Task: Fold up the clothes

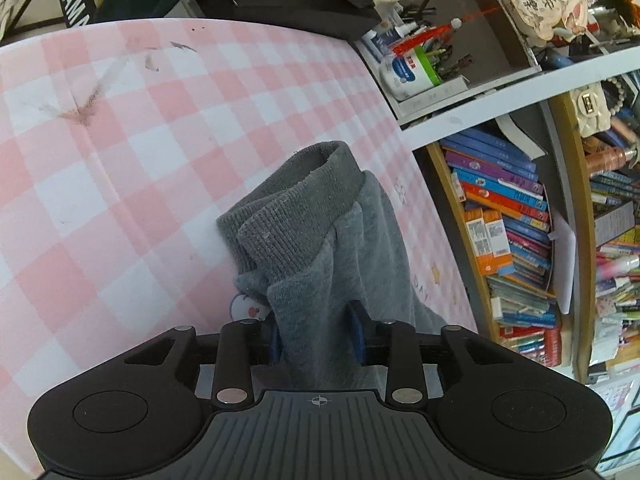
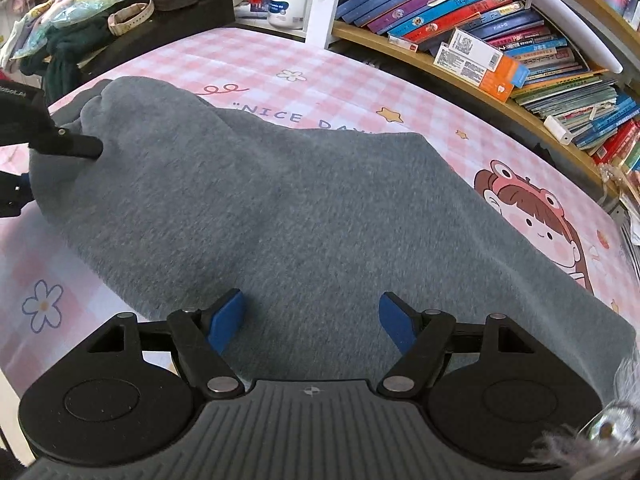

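A grey sweatshirt-like garment lies spread across the pink checked tablecloth. In the left wrist view a bunched part of it with a ribbed band stands up between the blue pads of my left gripper, which is shut on the cloth. The right wrist view shows one of that gripper's black fingers on the garment's far left end. My right gripper hovers over the near part of the garment, jaws wide open, nothing between them.
A bookshelf packed with books runs along the table's right side. At the far edge stand a white bottle, pens, a long black case and piled clutter. Cartoon prints mark the tablecloth.
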The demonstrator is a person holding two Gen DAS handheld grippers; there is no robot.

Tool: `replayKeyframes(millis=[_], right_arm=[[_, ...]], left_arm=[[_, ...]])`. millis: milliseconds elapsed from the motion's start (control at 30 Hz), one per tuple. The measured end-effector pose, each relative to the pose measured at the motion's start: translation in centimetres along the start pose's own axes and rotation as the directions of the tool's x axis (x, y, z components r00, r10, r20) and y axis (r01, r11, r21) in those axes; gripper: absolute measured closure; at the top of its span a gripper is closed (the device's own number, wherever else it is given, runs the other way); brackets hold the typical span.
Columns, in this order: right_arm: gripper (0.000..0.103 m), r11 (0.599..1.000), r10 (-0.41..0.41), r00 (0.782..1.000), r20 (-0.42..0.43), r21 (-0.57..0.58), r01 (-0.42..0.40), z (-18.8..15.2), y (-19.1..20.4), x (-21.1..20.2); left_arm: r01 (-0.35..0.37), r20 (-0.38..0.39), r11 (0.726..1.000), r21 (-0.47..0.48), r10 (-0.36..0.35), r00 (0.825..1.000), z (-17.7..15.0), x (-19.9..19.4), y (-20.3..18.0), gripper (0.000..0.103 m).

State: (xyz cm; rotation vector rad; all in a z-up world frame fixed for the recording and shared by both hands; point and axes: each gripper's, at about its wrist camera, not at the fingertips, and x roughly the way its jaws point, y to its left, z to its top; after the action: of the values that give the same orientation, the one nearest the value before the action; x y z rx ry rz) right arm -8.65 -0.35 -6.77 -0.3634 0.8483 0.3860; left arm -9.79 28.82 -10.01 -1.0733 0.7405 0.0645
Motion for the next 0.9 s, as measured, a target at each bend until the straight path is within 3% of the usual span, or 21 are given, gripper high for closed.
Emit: replayKeyframes(millis=[67, 200, 300, 500, 600, 733, 900], right_arm=[[0.031, 1.000, 0.000, 1.000, -0.002, 0.004, 0.000, -0.1, 0.1, -0.1], [0.031, 1.000, -0.004, 1.000, -0.001, 0.007, 0.004, -0.1, 0.2, -0.1], [0.031, 1.000, 0.001, 1.000, 0.002, 0.010, -0.001, -0.1, 0.2, 0.0], [0.031, 0.999, 0.035, 0.999, 0.009, 0.024, -0.035, -0.2, -0.5, 0.1], [0.032, 0.997, 0.069, 0.998, 0.011, 0.018, -0.069, -0.1, -1.0, 0.2], [0.033, 0.992, 0.120, 0.991, 0.053, 0.022, -0.121, 0.2, -2.4, -0.5], [0.032, 0.984, 0.152, 0.978, 0.146, 0.072, -0.163, 0.4, -6.3, -2.7]], left_arm=[[0.003, 0.007, 1.000, -0.006, -0.003, 1.000, 0.0, 0.1, 0.0, 0.075], [0.013, 0.008, 1.000, -0.012, -0.013, 1.000, 0.1, 0.5, 0.4, 0.088], [0.017, 0.008, 1.000, -0.009, -0.017, 1.000, 0.2, 0.5, 0.4, 0.091], [0.046, 0.067, 0.978, 0.204, -0.061, 0.996, -0.2, -1.1, -3.7, 0.091], [0.038, 0.096, 0.932, 0.361, -0.078, 0.992, -1.2, -1.9, -6.6, 0.092], [-0.007, 0.139, 0.838, 0.545, -0.082, 0.987, -3.1, -2.7, -10.3, 0.092], [-0.097, 0.198, 0.732, 0.674, -0.053, 0.979, -5.8, -2.9, -14.1, 0.091]])
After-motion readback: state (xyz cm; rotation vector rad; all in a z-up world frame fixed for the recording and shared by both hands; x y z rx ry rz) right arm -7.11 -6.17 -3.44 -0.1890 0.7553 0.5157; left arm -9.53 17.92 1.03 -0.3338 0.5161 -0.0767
